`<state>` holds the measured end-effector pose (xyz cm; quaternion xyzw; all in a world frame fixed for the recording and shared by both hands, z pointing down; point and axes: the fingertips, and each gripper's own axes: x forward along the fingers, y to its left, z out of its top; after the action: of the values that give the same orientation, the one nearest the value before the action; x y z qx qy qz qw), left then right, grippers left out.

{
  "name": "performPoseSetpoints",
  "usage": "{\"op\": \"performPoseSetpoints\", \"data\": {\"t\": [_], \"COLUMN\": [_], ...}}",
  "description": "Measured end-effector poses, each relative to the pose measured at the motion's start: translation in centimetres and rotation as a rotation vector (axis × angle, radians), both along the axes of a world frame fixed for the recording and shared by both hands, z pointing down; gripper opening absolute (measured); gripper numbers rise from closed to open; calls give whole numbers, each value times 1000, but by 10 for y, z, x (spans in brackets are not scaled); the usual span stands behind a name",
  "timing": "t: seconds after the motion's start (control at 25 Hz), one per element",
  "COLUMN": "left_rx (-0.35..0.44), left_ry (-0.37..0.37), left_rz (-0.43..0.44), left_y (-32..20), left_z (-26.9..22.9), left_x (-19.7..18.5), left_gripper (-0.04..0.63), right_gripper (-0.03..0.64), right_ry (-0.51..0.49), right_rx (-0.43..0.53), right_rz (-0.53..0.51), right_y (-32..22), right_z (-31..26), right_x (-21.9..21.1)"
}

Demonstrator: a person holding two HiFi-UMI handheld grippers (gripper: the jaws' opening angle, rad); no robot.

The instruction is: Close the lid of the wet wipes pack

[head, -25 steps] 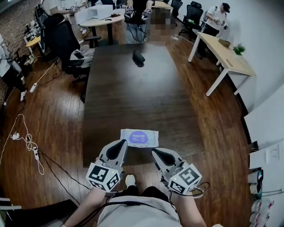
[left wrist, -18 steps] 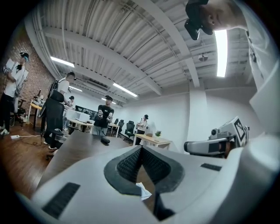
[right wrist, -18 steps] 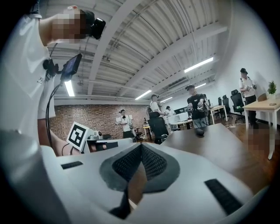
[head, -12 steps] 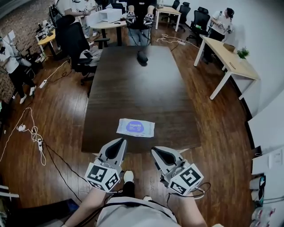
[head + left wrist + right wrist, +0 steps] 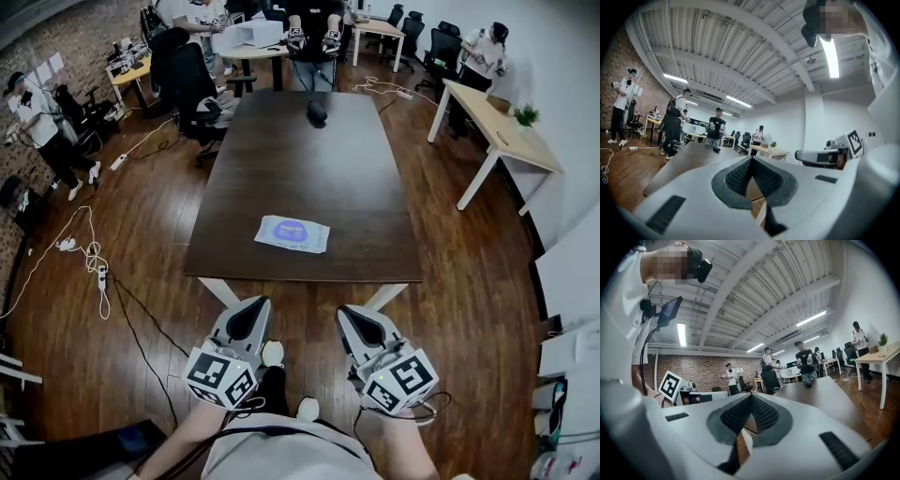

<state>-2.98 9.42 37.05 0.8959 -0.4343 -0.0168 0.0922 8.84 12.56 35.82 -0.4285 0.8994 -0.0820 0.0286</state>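
In the head view, the wet wipes pack [image 5: 292,234] lies flat on the dark tabletop [image 5: 309,150], near its front edge, where it also lay a second ago. What has changed is the gap. The left hand-held gripper [image 5: 251,309] and the right hand-held gripper [image 5: 354,315], which were held just beside the pack a second ago, are now seen over the wooden floor [image 5: 141,309], well apart from the tabletop. The blue lid [image 5: 287,230] appears to lie flush with the pack, though it is too small for this to be settled.

In the left gripper view, the ribbed pads are seen pressed together at the tip, with nothing held between them. The pack is not shown.

In the right gripper view, the jaws are likewise closed on nothing, and only the far part of the tabletop is shown.

The withdrawal with both grippers empty suggests that the closing is judged done.
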Motion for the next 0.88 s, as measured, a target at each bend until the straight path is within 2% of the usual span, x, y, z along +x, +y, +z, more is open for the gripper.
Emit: {"op": "performPoseSetpoints", "data": {"t": [0.2, 0.48, 0.88], "left_rx": [31, 69, 44], "left_ry": [-5, -1, 2], "left_rz": [-26, -11, 36], "left_y": [30, 39, 37], "left_z": [-17, -33, -41], "left_x": [-2, -12, -31], "left_gripper": [2, 2, 2], "right_gripper": [8, 8, 8], "right_ry": [-38, -28, 5], "right_rx": [25, 82, 63], "right_rz": [-12, -21, 15], "right_y": [29, 49, 53], "right_z": [-17, -39, -38], "right_x": [5, -13, -42]}}
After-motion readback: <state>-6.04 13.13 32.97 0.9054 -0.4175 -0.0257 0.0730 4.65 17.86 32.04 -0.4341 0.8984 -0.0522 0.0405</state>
